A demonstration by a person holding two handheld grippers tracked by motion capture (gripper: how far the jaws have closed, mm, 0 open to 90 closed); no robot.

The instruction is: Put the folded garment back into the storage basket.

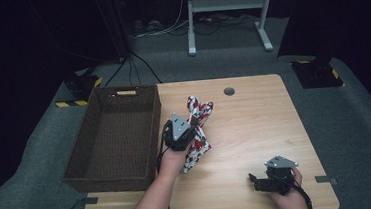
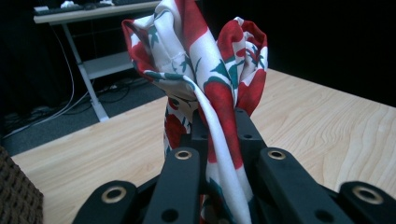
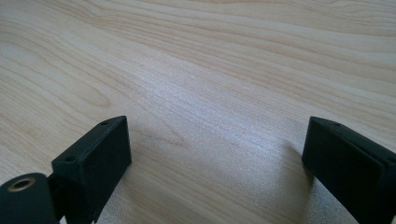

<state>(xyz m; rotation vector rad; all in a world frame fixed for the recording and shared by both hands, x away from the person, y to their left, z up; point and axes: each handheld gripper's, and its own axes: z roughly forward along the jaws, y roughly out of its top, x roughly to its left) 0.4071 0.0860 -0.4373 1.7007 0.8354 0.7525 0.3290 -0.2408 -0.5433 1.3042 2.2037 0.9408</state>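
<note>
Wooden table (image 1: 255, 129) as landmark throughout; woven brown basket (image 1: 113, 135) sits on its left part, empty as far as the high view tells. Step in hand, as judged: carrying the red-and-white floral cloth (image 1: 197, 128) off the table toward the basket. Cloth sits near the table's middle, just right of the basket's right wall, one end standing above the left gripper (image 1: 179, 132), the other hanging down to the table surface or just above it; cannot tell which. Left gripper's jaws clamped tight on the bunched cloth (image 2: 205, 93), fabric squeezed between the pads and fanning out past them. Next move probably calls for lifting the trailing end clear of the basket rim, swinging left over the basket's interior, then letting go. Left forearm comes in from the table's near edge, angled up and rightward, hand beneath the gripper. Right gripper (image 1: 262, 181) at the table's near right part, jaws spread wide over bare wood (image 3: 210, 93), holding nothing, pointing left
</note>
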